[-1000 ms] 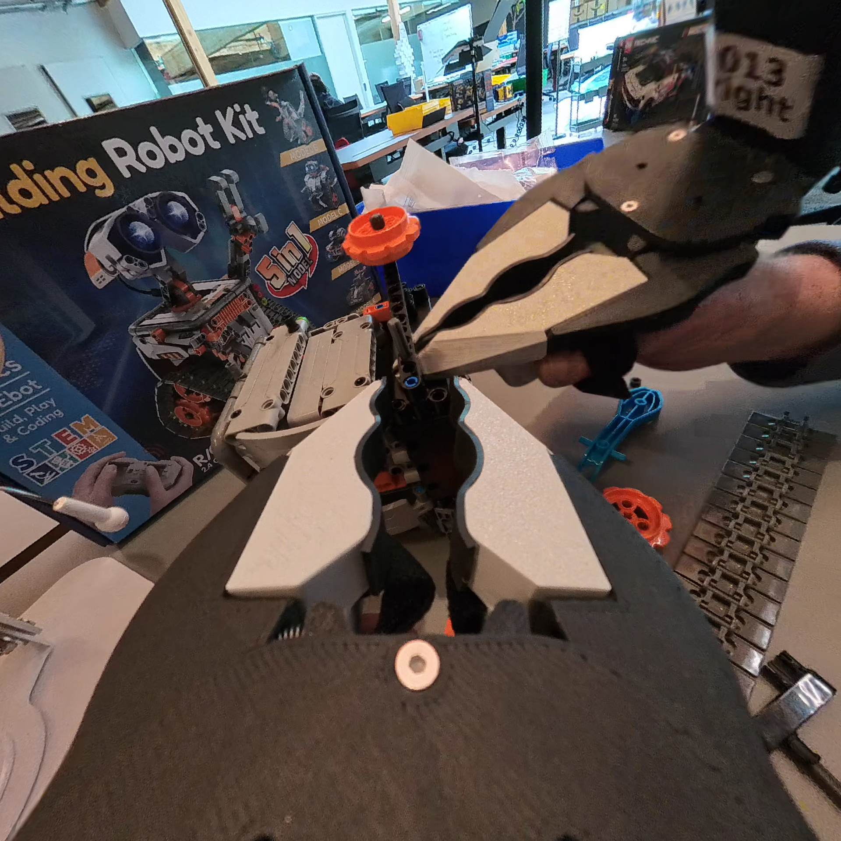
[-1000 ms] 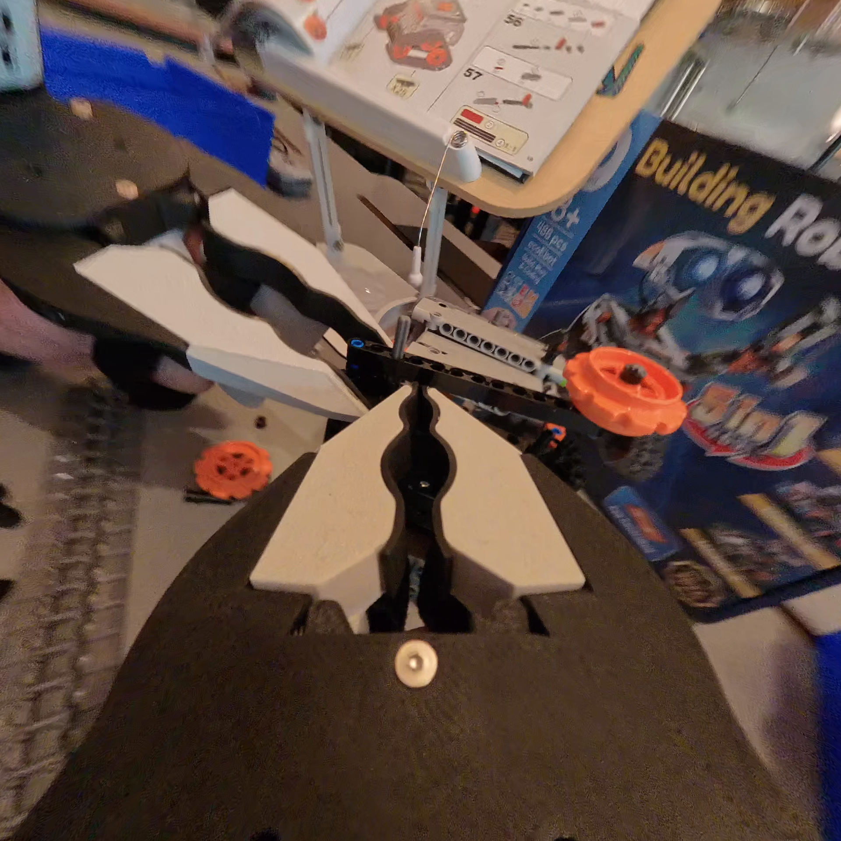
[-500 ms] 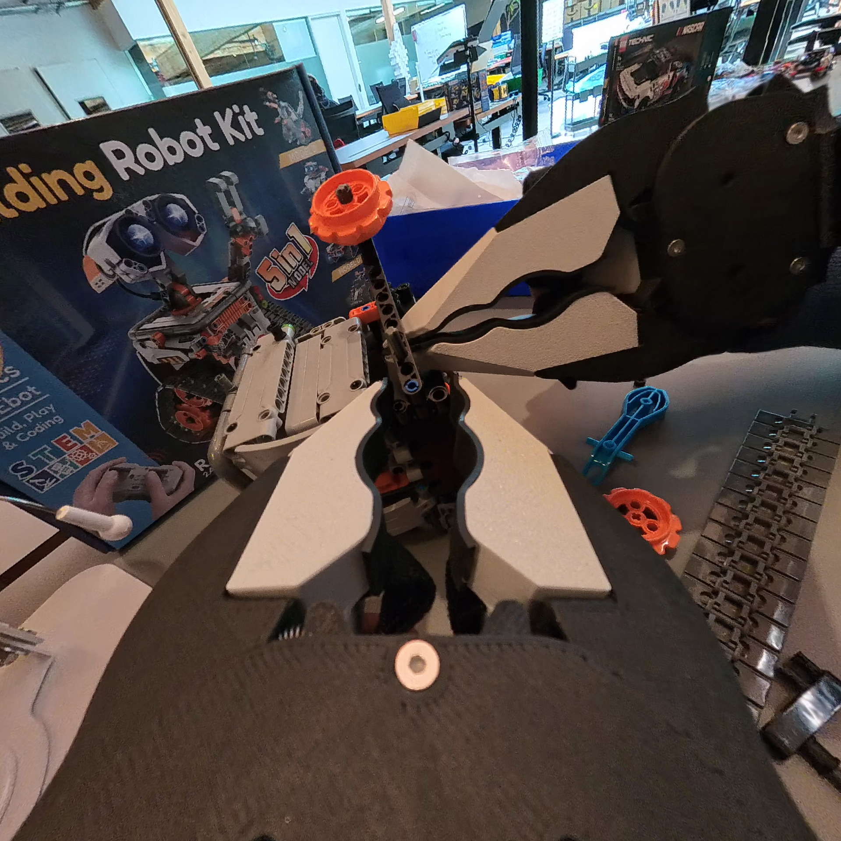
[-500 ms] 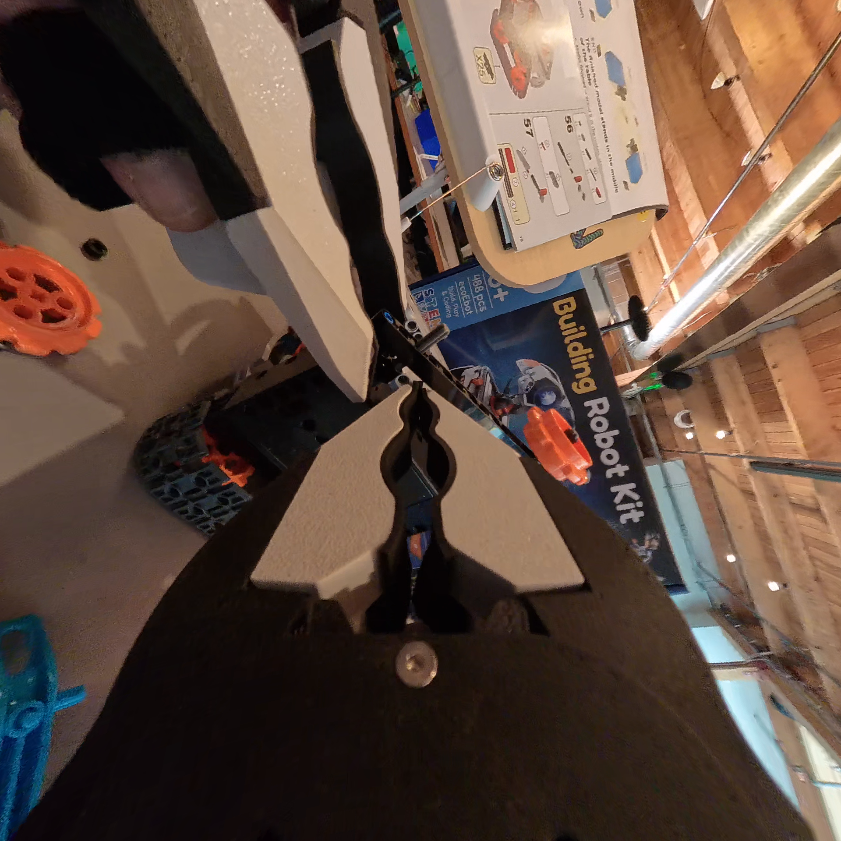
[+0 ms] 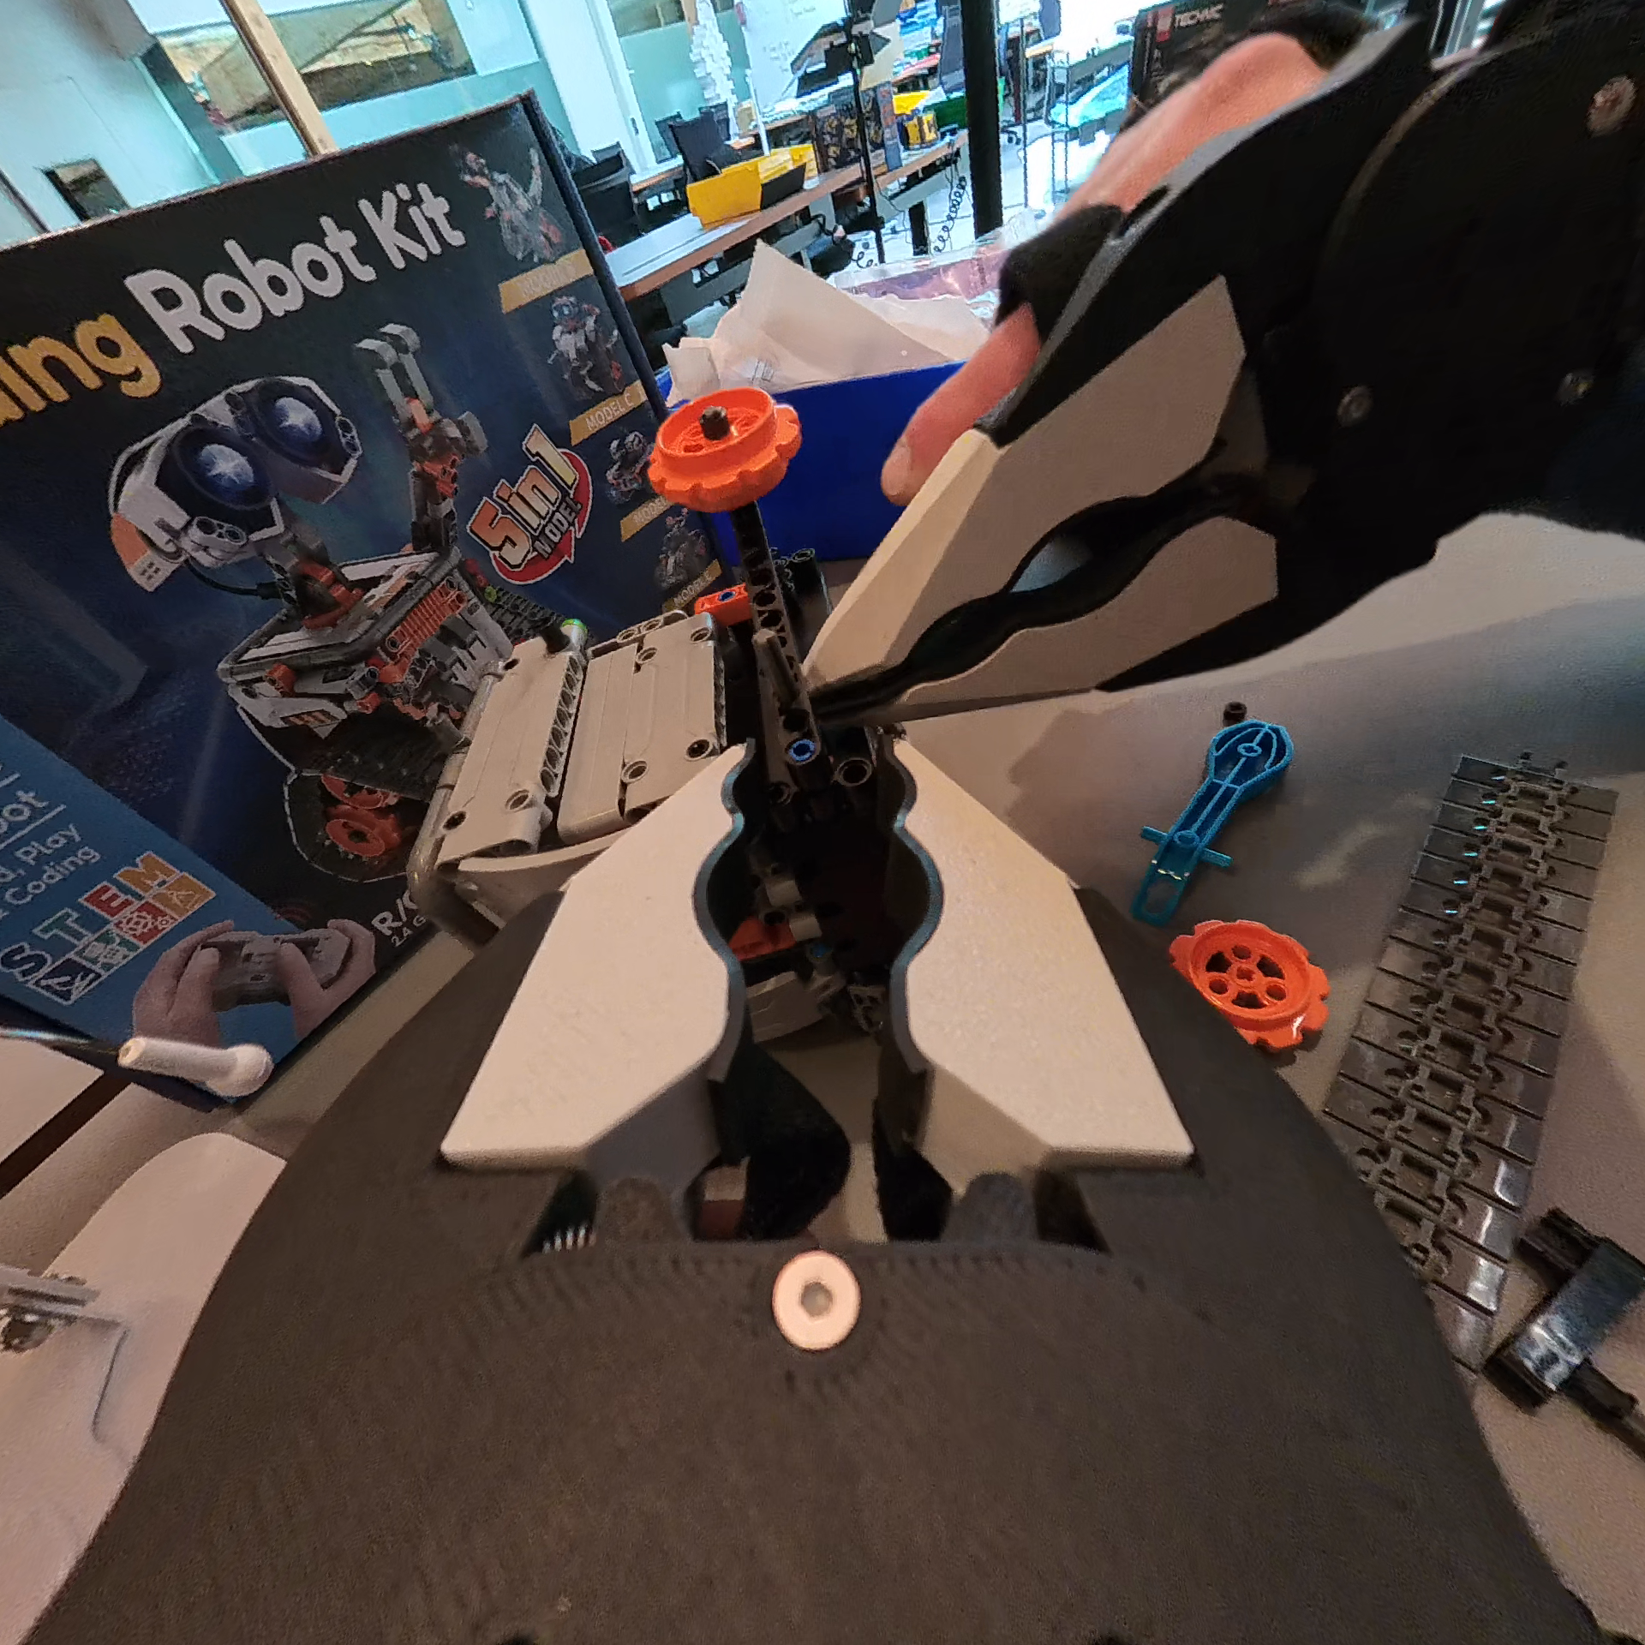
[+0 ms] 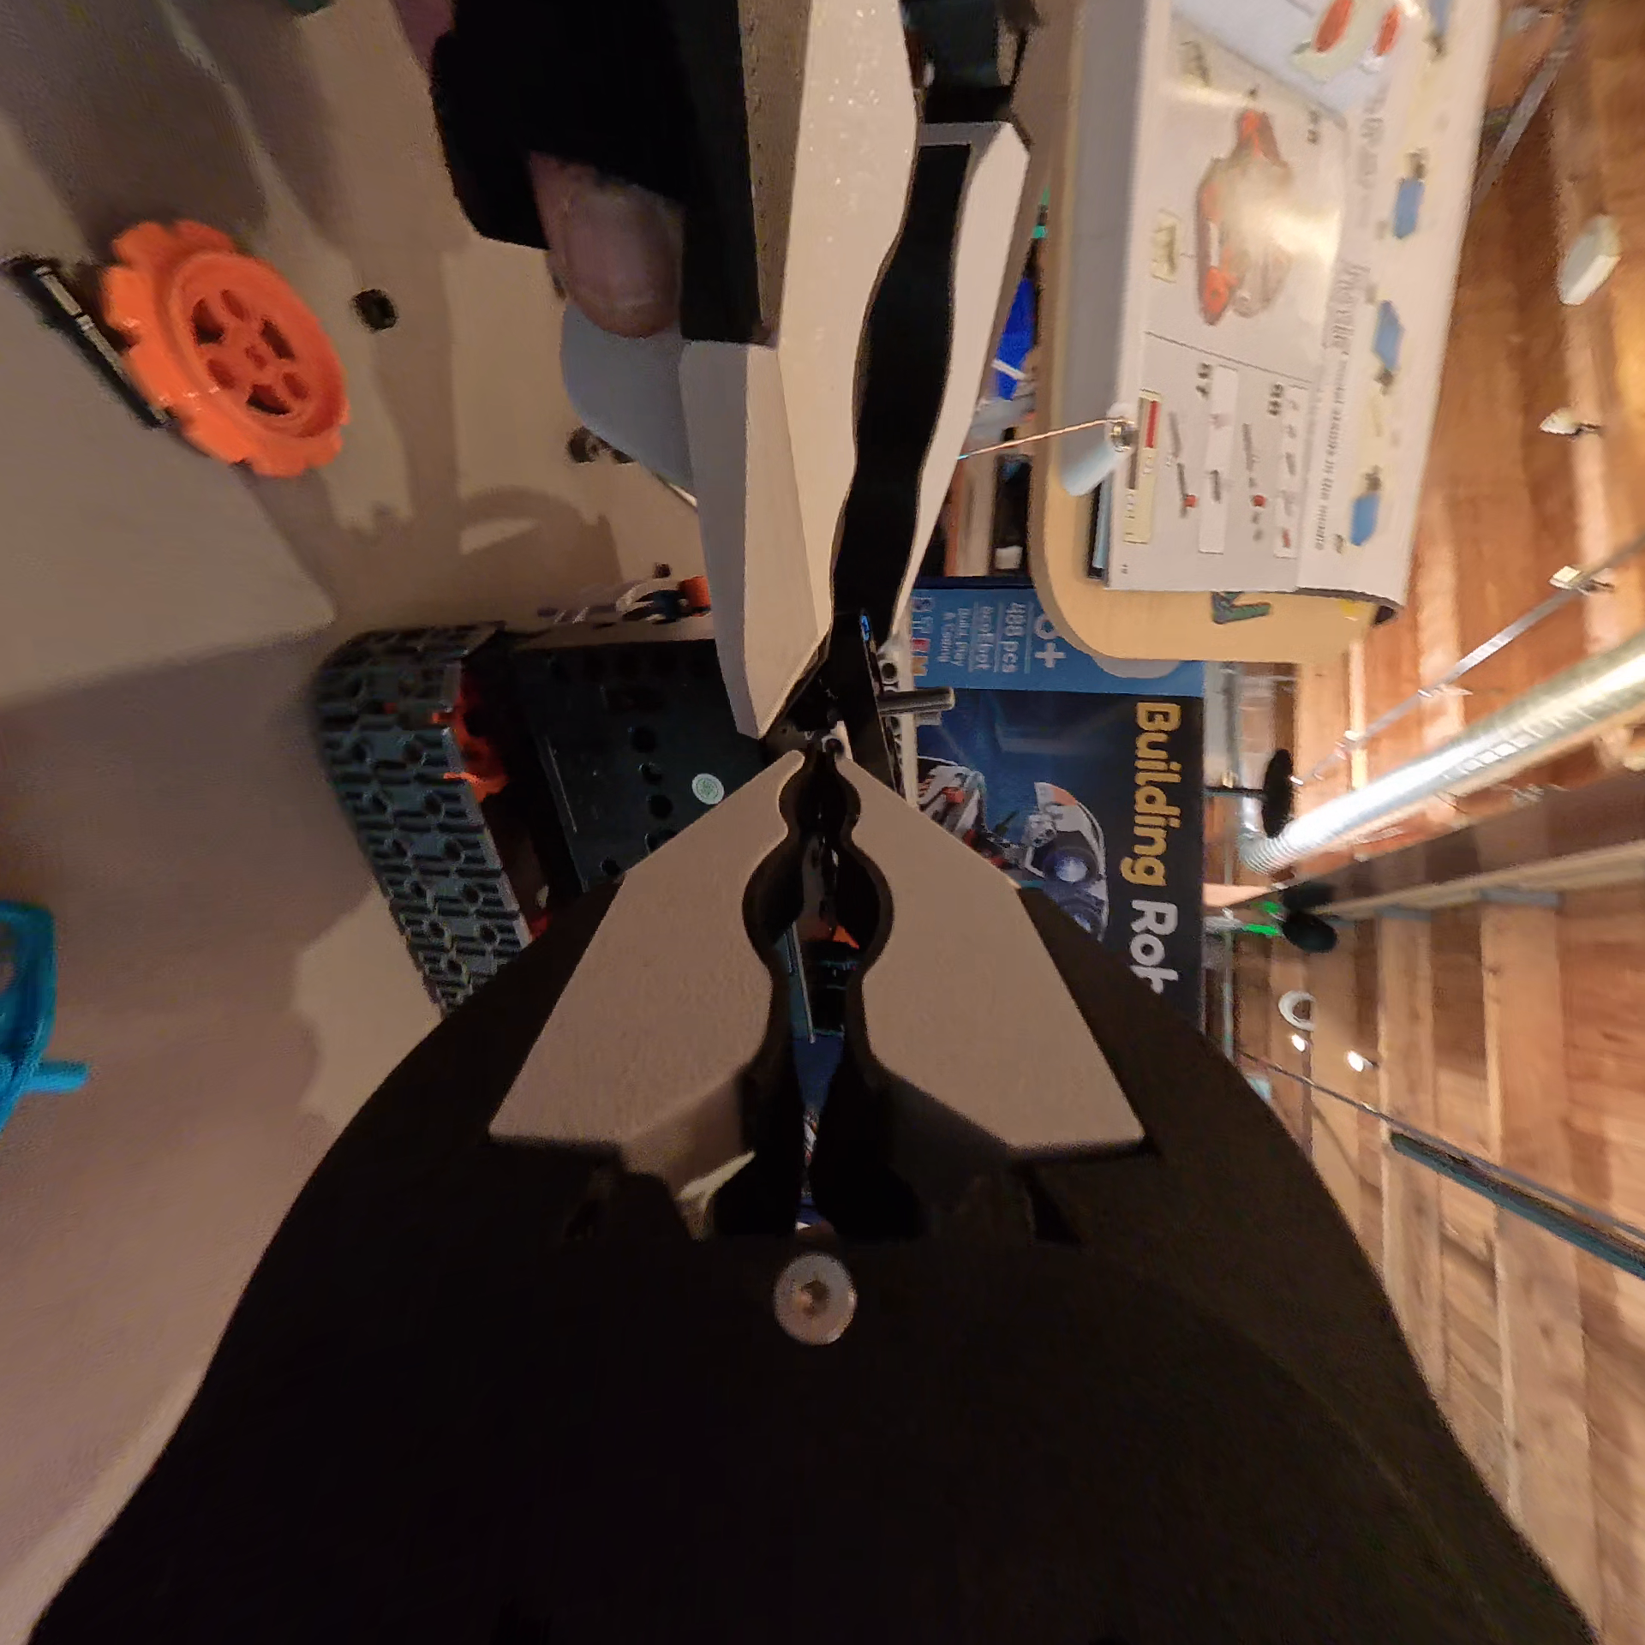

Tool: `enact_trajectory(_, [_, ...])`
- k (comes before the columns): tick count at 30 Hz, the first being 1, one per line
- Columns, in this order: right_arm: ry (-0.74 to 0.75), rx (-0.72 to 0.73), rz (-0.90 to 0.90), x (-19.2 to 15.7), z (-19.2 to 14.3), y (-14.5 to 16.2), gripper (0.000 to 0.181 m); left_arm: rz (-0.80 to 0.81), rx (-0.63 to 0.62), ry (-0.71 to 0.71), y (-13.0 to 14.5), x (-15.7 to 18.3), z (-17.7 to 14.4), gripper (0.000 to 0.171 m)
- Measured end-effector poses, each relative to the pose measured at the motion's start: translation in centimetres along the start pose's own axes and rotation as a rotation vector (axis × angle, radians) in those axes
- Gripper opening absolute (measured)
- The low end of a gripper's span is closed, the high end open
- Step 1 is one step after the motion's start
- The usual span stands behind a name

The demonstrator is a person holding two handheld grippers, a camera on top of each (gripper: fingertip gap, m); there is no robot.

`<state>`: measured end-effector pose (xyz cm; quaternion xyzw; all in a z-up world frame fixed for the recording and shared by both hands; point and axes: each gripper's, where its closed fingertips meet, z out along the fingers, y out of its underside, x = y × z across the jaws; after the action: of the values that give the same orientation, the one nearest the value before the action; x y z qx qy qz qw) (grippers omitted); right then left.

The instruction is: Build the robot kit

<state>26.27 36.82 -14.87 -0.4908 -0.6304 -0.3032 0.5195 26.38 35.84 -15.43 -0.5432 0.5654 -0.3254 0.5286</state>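
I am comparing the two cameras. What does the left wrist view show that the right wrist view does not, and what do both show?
Only the left wrist view shows the orange wheel atop the black beam, the strip of track links and the blue bin.

Only the right wrist view shows the instruction booklet and the model's fitted track.

Both show the loose orange wheel, the kit box, and both grippers meeting at the model.

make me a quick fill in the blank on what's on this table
1. The wheel on top of the black beam is ____.
2. The right hand-held gripper pinches the black ____.
3. The loose orange wheel lies between the blue tool and the grey ____.
4. The left hand-held gripper clamps the toy ____.

Missing words: orange; beam; track; vehicle
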Motion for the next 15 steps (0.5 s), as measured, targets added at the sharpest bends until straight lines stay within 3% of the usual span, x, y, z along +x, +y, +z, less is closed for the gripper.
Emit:
enact_trajectory(5, [-0.13, -0.009, -0.031, -0.4, 0.0, 0.3, 0.0, -0.027, 0.004, 0.031, -0.1, 0.2, 0.1, 0.024])
enact_trajectory(12, [0.141, -0.018, -0.023, 0.5, 0.8, 0.2, 0.0, -0.047, 0.011, 0.012, 0.0, -0.4, 0.1, 0.024])
enact_trajectory(15, [0.205, 0.02, 0.113, 0.8, 1.0, 0.1, 0.0, -0.052, 0.012, 0.012, 0.0, -0.5, 0.0, 0.023])
